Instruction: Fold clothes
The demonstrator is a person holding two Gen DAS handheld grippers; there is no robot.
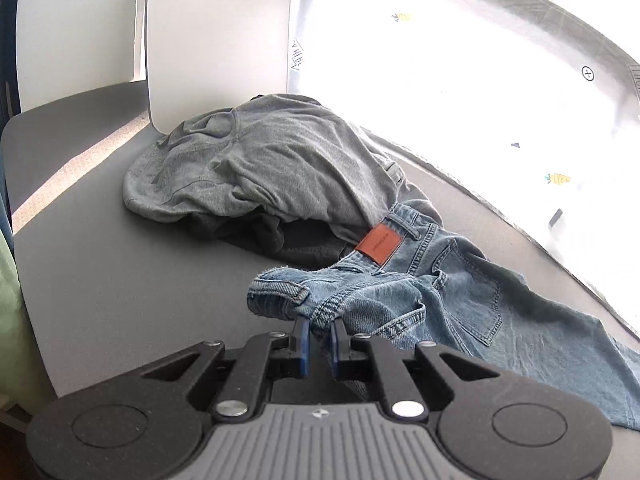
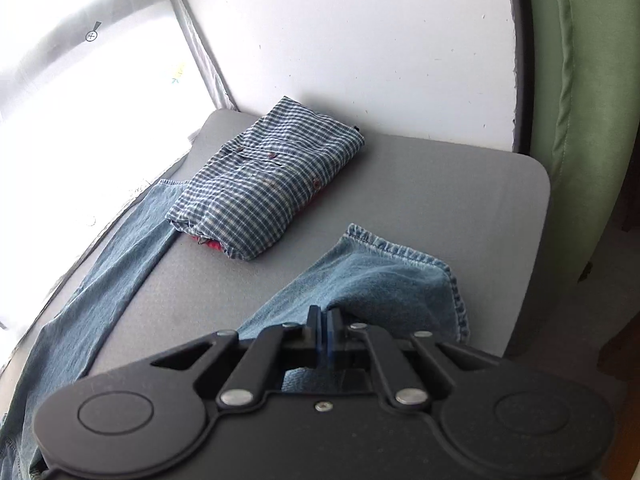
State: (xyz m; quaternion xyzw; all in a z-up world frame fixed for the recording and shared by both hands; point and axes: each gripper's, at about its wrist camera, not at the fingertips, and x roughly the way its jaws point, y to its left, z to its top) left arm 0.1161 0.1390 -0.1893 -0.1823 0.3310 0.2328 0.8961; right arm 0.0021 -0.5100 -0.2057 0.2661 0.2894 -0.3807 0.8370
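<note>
A pair of blue jeans [image 1: 460,296] lies on the grey table [image 1: 120,288], with a brown leather patch at the waistband. My left gripper [image 1: 320,326] is shut on the jeans' waistband, which bunches over its blue fingertips. In the right wrist view, my right gripper [image 2: 323,314] is shut on one jeans leg [image 2: 380,276] near its hem. The other leg [image 2: 116,248] runs along the table's left side. A crumpled grey garment [image 1: 256,168] lies beyond the waistband, partly over the jeans.
A folded blue checked shirt [image 2: 268,184] lies at the table's far side, over something red. A white wall panel [image 1: 216,40] stands behind the grey garment. A bright translucent sheet [image 1: 480,80] edges the table. A green cushion [image 2: 580,120] stands right of the table [image 2: 440,184].
</note>
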